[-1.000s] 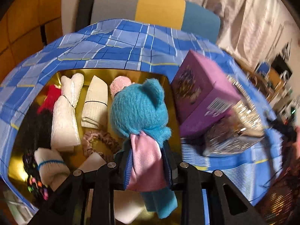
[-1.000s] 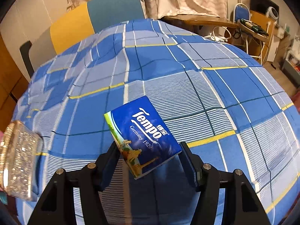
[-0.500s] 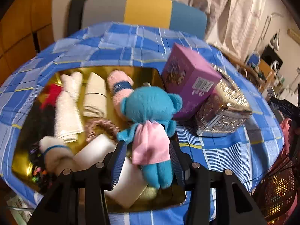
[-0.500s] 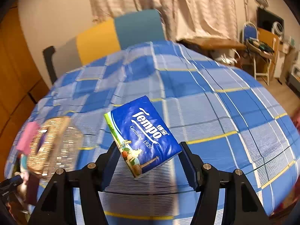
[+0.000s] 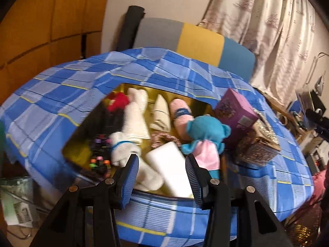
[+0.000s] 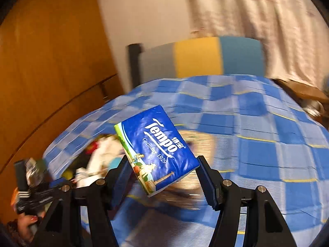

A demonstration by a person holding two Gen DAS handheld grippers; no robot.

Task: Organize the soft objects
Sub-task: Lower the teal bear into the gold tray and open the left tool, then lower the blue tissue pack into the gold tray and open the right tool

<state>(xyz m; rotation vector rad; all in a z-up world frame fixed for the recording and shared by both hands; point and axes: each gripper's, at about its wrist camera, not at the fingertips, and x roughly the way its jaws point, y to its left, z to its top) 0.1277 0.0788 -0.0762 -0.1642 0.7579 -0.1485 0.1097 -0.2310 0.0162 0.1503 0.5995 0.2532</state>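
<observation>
our left claw [image 5: 162,176] is hanging released, its two blue-padded fingers [image 5: 129,182] standing wide apart with nothing between them. just ahead of it the gold tray [image 5: 81,144] is sitting sunk in the blue checked tablecloth [image 5: 61,94], and we are seeing the white block [image 5: 170,164] lying directly beyond the gap. the blue teddy bear [image 5: 205,138] in its pink dress is resting just off our right finger at the tray's near right corner, apart from both pads. farther ahead, rolled white towels [image 5: 135,119], a pink roll [image 5: 181,115] and a cream cloth [image 5: 161,113] are lying side by side, with a brown scrunchie [image 5: 162,139] between them and the block. the purple box [image 5: 234,111] is standing ahead to the right.

our right claw [image 6: 164,174] is grasping the blue tempo tissue pack [image 6: 158,148], which is sitting tilted between the fingers, clenched at its lower end, above the blurred cloth.
</observation>
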